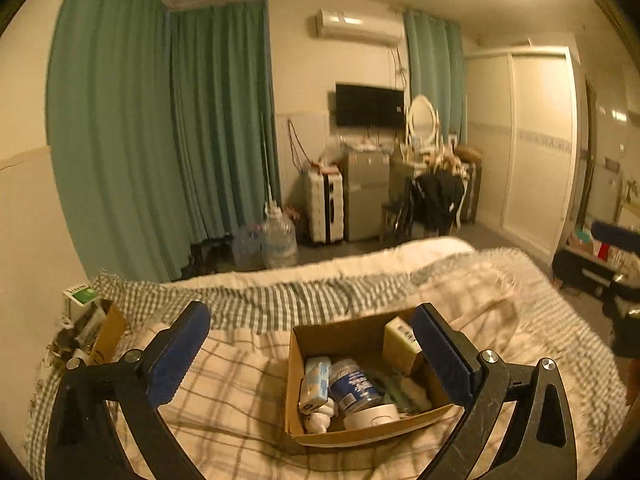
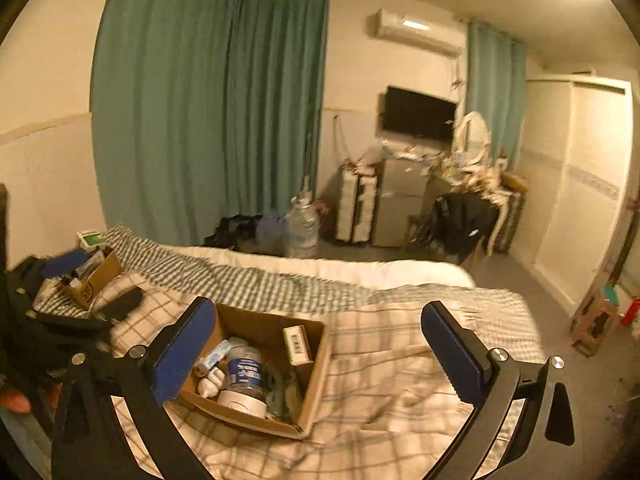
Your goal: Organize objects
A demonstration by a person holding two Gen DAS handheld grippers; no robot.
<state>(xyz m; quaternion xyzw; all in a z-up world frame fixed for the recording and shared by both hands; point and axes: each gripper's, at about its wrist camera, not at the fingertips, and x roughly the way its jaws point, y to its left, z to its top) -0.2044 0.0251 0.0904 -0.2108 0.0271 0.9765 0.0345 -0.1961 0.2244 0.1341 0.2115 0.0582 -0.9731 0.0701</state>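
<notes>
An open cardboard box (image 1: 344, 336) (image 2: 316, 380) rests on the checked bed cover. It holds a blue-labelled jar (image 1: 354, 388) (image 2: 244, 372), a white tape roll (image 1: 372, 416) (image 2: 242, 400), a pale soft pack (image 1: 316, 380), a small barcoded carton (image 1: 400, 340) (image 2: 298, 344) and white cloth. My left gripper (image 1: 310, 316) hangs open above the box's near side, with nothing between its blue pads. My right gripper (image 2: 320, 308) is open and empty too, with the box beside its left finger. Neither touches the box.
A second cardboard box (image 1: 110, 328) (image 2: 96, 276) with small items and a green-white carton (image 1: 80, 294) (image 2: 90, 238) sits at the bed's left edge by the wall. Beyond the bed stand water bottles (image 1: 280, 244), a suitcase (image 1: 326, 208), a chair with a dark jacket (image 1: 436, 200) and a wardrobe (image 1: 536, 148).
</notes>
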